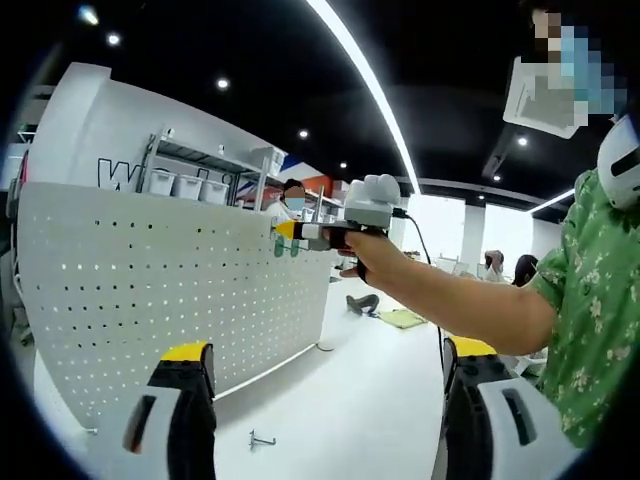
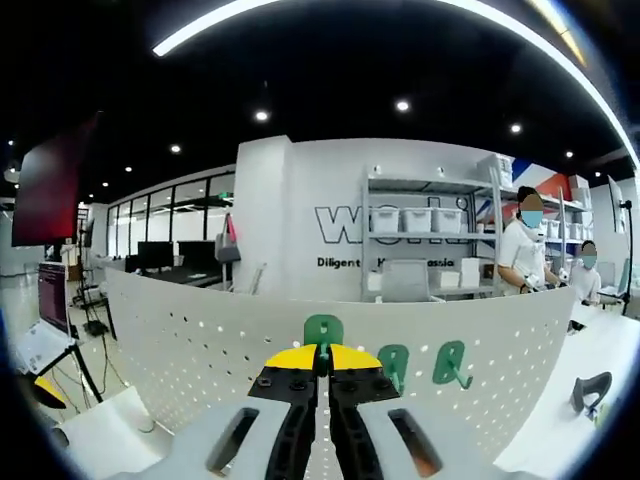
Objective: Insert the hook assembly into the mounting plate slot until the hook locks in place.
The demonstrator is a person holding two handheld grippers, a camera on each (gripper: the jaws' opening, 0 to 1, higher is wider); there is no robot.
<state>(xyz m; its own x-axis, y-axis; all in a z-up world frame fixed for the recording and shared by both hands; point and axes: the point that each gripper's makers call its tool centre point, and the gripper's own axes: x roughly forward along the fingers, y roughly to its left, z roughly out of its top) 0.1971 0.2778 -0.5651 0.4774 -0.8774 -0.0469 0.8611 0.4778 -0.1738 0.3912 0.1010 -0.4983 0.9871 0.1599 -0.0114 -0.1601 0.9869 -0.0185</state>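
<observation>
While the right tongs (image 2: 320, 362) are clamped on a green hook (image 2: 322, 330) at the top edge of the white pegboard (image 2: 200, 350), the insertion step is in hand; two more green hooks (image 2: 393, 364) (image 2: 450, 362) already hang on the board just beside it. In the left gripper view the same tongs (image 1: 283, 230), held in the person's hand (image 1: 362, 255), meet the board's upper right corner, and a loose metal hook (image 1: 261, 438) lies on the white desk (image 1: 350, 400) below. The left tongs (image 1: 330, 400) stand apart and hold nothing, well clear of the board. Judged from here, a good seating calls for keeping the hook's back flat to the panel, its tabs lined with the holes, then pressing in and down until it catches. Whether the tabs have entered the holes cannot be told. The free tongs could steady the panel, which may flex under the push.
</observation>
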